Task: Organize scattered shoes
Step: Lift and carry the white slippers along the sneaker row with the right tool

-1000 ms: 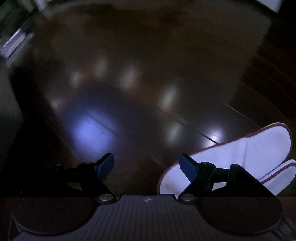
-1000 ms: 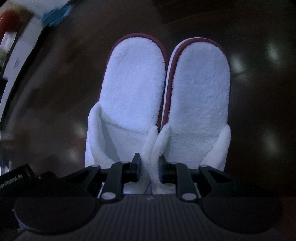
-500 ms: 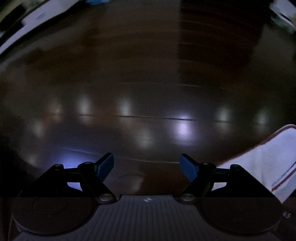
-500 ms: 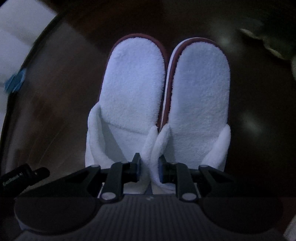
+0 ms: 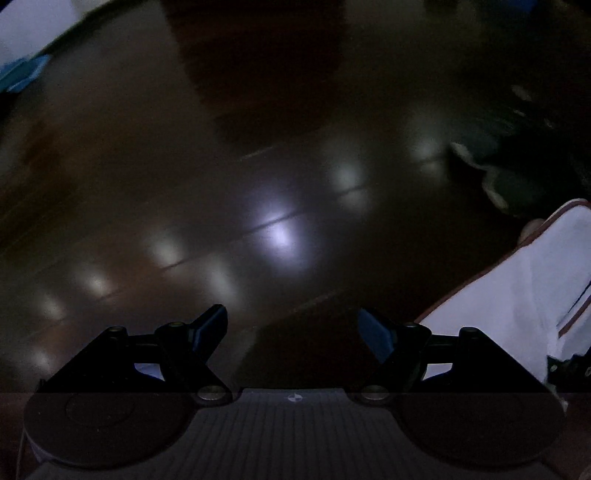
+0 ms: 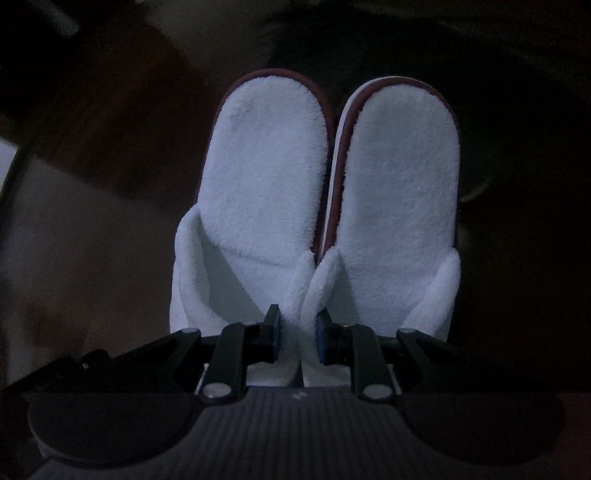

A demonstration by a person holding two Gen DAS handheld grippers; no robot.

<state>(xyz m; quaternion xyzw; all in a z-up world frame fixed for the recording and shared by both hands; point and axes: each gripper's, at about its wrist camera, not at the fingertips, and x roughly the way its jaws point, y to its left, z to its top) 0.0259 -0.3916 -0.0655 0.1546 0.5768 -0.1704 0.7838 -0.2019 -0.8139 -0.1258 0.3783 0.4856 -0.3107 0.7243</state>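
Note:
Two white terry slippers with dark red trim hang side by side in the right wrist view, the left slipper [image 6: 258, 173] and the right slipper [image 6: 400, 177]. My right gripper [image 6: 298, 338] is shut on their inner straps, pinching both together. In the left wrist view the same white slippers [image 5: 517, 295] show at the right edge, with their soles toward the camera. My left gripper [image 5: 291, 330] stands open over the dark floor with nothing between its fingers.
A dark glossy wood floor [image 5: 258, 184] with light reflections fills the left wrist view. A dark shoe with a pale sole [image 5: 495, 173] lies at the right, blurred. Something pale [image 5: 29, 33] sits in the far left corner.
Both views have swung across the room while the right gripper keeps hold of the slipper pair. The dark shoe has come into the left wrist view at the right.

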